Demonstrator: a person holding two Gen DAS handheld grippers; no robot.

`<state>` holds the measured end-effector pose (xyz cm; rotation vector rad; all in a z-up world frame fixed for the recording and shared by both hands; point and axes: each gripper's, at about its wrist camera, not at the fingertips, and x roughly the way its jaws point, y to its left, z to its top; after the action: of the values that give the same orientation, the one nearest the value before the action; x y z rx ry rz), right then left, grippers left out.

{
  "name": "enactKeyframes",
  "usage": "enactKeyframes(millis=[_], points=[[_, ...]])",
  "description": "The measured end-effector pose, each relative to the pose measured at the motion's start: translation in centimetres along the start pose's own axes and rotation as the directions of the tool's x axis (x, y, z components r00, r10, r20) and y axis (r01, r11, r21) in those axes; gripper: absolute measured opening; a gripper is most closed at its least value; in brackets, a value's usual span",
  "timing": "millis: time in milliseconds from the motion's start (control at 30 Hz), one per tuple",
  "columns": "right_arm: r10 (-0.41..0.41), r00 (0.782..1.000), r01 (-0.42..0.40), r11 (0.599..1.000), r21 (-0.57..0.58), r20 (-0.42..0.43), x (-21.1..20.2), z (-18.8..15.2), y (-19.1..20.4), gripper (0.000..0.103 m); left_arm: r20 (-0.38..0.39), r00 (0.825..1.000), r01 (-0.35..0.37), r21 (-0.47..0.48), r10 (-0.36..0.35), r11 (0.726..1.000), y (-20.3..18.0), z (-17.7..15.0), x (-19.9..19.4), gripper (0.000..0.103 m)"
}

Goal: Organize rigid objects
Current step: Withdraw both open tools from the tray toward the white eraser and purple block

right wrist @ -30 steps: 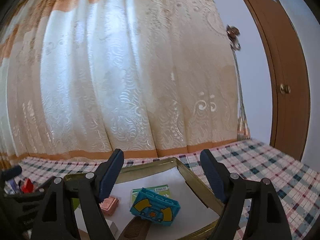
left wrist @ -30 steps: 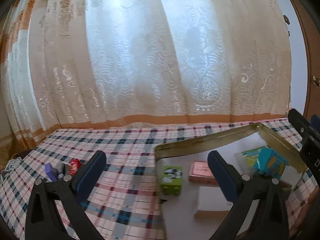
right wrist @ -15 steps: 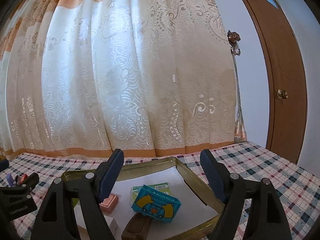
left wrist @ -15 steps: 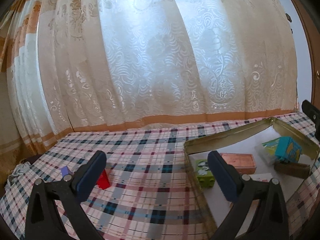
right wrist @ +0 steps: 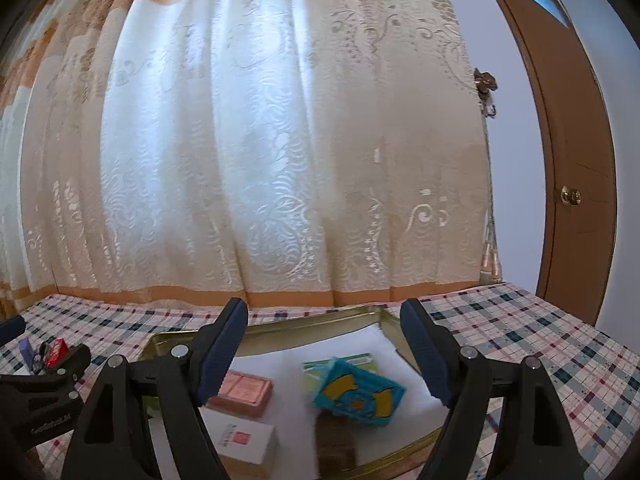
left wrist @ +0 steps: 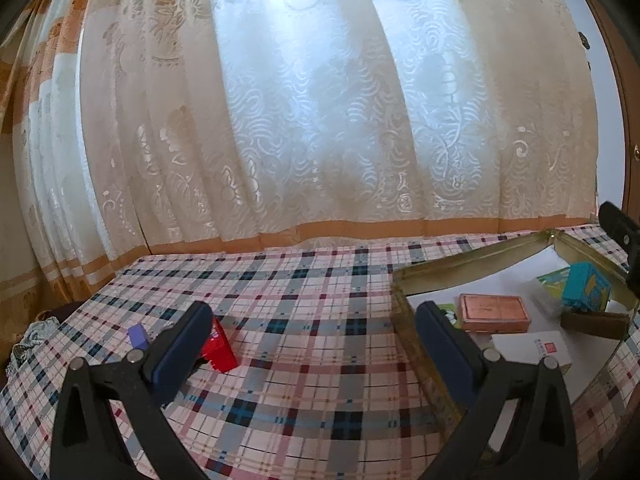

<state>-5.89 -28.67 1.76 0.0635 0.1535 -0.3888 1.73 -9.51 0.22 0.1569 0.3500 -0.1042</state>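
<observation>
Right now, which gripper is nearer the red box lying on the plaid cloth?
Left. The left gripper has the red box right beside its left finger; the right gripper sits over the gold tray, well away.

red box (left wrist: pixel 219 346) on plaid cloth, pink box (left wrist: pixel 493 312), teal box (left wrist: pixel 585 288) in tray

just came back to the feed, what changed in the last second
The left gripper swung left, away from the gold tray toward the red box and purple item on the plaid cloth. Nothing was gripped or released. Both jaws stayed open and empty; the right gripper still faces the tray, whose contents are unmoved.
</observation>
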Motion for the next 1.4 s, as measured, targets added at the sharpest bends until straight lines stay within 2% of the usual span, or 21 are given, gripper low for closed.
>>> enactKeyframes(millis=[233, 467, 567, 800, 1033, 1267, 1400], points=[[0.033, 0.999, -0.033, 0.999, 0.043, -0.003, -0.4, 0.2, 1.6, 0.081, -0.001, 1.000, -0.003, -0.018, 0.003, 1.000, 1.6, -0.2, 0.2, 0.103], [0.044, 0.999, -0.044, 0.999, -0.013, -0.019, -0.5, -0.5, 4.3, 0.081, -0.014, 0.999, 0.028, -0.057, -0.029, 0.998, 3.2, -0.5, 0.4, 0.103], [0.055, 0.998, -0.055, 0.998, 0.004, -0.022, -0.5, -0.5, 4.9, 0.081, -0.031, 0.999, 0.042, -0.072, -0.045, 0.997, 3.9, -0.6, 0.7, 0.103], [0.100, 0.994, -0.101, 0.995, -0.010, -0.038, -0.5, -0.7, 7.9, 0.081, -0.096, 0.994, 0.045, -0.126, -0.058, 0.991, 6.4, -0.9, 2.1, 0.103], [0.147, 0.987, -0.147, 0.989, 0.003, -0.061, -0.3, -0.9, 10.4, 0.081, -0.156, 0.988, -0.021, -0.159, -0.004, 0.987, 9.7, -1.5, 3.3, 0.103], [0.190, 0.977, -0.192, 0.981, -0.009, -0.095, 0.2, -1.2, 13.4, 0.081, -0.248, 0.969, -0.045, -0.211, -0.009, 0.976, 13.0, -2.3, 5.1, 0.103], [0.206, 0.972, -0.208, 0.978, -0.003, -0.113, 0.5, -1.3, 14.8, 0.081, -0.274, 0.961, -0.027, -0.210, -0.033, 0.977, 14.3, -2.8, 5.6, 0.103]])
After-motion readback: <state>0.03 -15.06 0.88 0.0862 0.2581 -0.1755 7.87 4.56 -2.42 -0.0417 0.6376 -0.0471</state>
